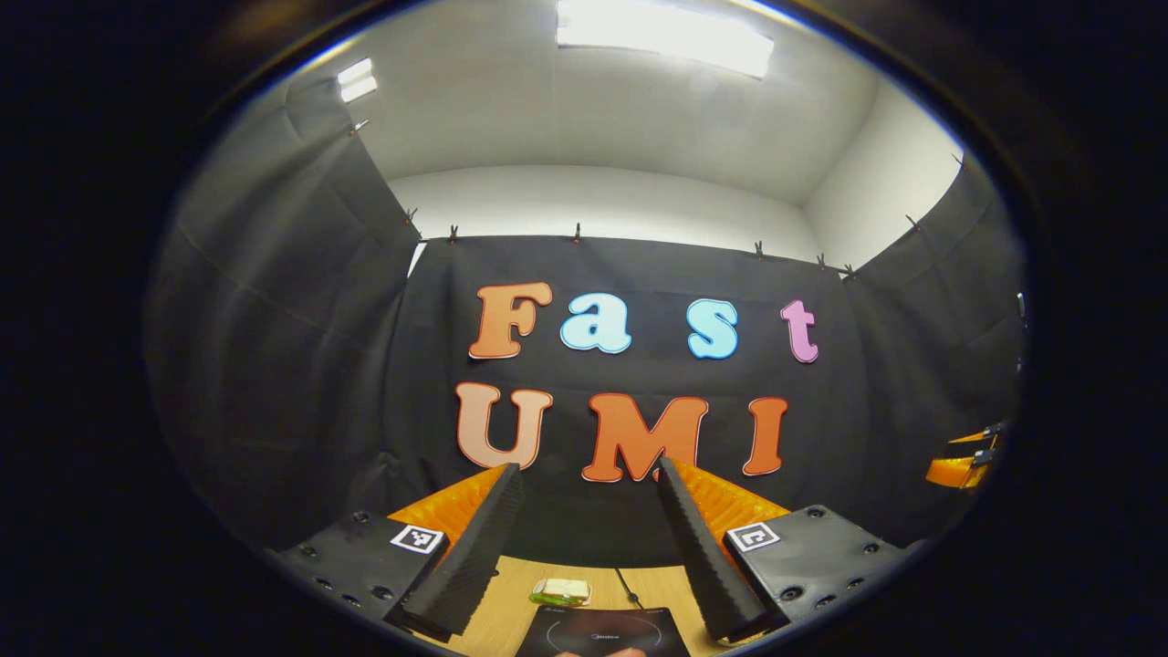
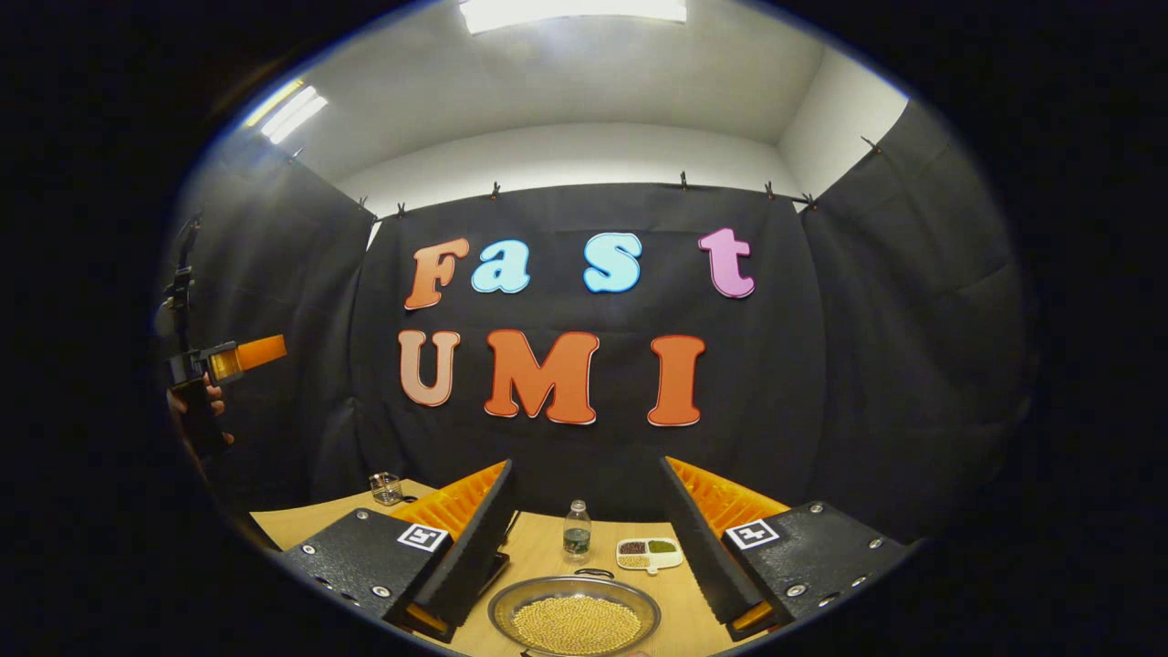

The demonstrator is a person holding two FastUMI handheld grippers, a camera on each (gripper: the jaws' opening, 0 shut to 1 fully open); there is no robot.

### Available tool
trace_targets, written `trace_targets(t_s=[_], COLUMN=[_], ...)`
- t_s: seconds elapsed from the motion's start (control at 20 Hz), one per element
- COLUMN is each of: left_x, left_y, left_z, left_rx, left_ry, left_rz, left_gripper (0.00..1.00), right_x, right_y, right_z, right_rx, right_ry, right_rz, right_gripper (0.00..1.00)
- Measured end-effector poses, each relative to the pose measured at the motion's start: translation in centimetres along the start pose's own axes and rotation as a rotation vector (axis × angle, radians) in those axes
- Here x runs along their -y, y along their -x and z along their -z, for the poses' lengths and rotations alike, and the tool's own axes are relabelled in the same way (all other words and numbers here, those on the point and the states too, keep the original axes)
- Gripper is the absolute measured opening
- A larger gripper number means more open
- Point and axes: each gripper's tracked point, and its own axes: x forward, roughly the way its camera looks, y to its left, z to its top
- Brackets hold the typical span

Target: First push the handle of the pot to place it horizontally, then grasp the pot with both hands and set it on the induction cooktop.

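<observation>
In the left gripper view we see the left gripper [image 1: 584, 557] raised above the counter [image 1: 511, 607], its two fingers spread wide apart with nothing between them. Just beyond the fingertips, at the near edge of what we can see of the counter, lies the dark induction cooktop [image 1: 604, 631], its glass top bare apart from a faint ring. Just past the cooktop's far edge sits a small green-and-cream object [image 1: 560, 591] that we cannot identify, and a thin dark cord [image 1: 626, 586] runs from the cooktop toward the counter's back edge. At the far right of this view we catch a part of the right gripper [image 1: 960, 461], well apart from the left one. In the right gripper view that gripper [image 2: 584, 547] also stands wide open and holds nothing. Between its fingers, near the counter's front, rests a shallow metal pan [image 2: 575, 619] filled with small yellowish grains; we cannot tell whether this is the pot of the task, and its handle is not clear to us. Behind it, toward the back edge, a small clear bottle [image 2: 576, 529] stands upright, and just to its right lies a white divided dish [image 2: 649, 552] with dark and green contents in separate compartments. Near the counter's far left corner stands a small glass jar [image 2: 386, 488]. Farther off at the left, a hand [image 2: 212, 401] holds the other gripper up in the air.
</observation>
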Motion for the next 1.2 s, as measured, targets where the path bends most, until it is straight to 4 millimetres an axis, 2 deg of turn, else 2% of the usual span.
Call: trace_targets(t_s=[0.15, 0.25, 0.3, 0.55, 0.65, 0.85, 0.9, 0.95, 1.0, 1.05, 1.2], left_x=[-0.4, -0.7, -0.8, -1.4, -1.7, -2.4, -2.6, -2.7, -2.9, -3.0, -3.6], left_y=[-0.3, -0.3, -0.4, -0.2, -0.2, -0.4, -0.4, -0.4, -0.3, -0.2, -0.2], left_z=[0.8, 1.4, 1.7, 3.2, 3.8, 5.1, 5.4, 5.8, 6.0, 6.3, 6.6], left_rx=[-0.018, -0.032, -0.038, -0.07, -0.083, -0.112, -0.122, -0.13, -0.137, -0.144, -0.154], left_ry=[0.008, 0.007, 0.006, -0.004, -0.009, -0.006, -0.006, -0.005, -0.005, -0.008, -0.014], left_rz=[0.0, -0.006, -0.01, -0.024, -0.031, -0.043, -0.048, -0.053, -0.057, -0.062, -0.075], left_gripper=[0.97, 0.98, 0.98, 0.97, 0.98, 0.97, 0.96, 0.96, 0.96, 0.96, 0.97], right_x=[-0.3, -0.4, -0.6, -3.6, -4.5, -7.8, -8.4, -8.8, -9.2, -9.4, -10.6], right_y=[-0.4, -0.7, -0.8, -0.7, -0.4, 1.2, 1.7, 2.0, 2.4, 2.9, 3.9], right_z=[2.8, 5.3, 6.7, 13.4, 15.9, 21.2, 22.3, 23.5, 24.8, 26.0, 29.4], right_rx=[-0.064, -0.138, -0.176, -0.369, -0.435, -0.615, -0.655, -0.694, -0.727, -0.766, -0.885], right_ry=[-0.024, -0.067, -0.093, -0.131, -0.121, -0.112, -0.113, -0.106, -0.098, -0.087, -0.099], right_rz=[-0.021, -0.026, -0.035, -0.098, -0.118, -0.219, -0.237, -0.249, -0.256, -0.254, -0.276], right_gripper=[0.97, 0.95, 0.97, 0.84, 0.77, 0.53, 0.42, 0.38, 0.24, 0.25, 0.12])
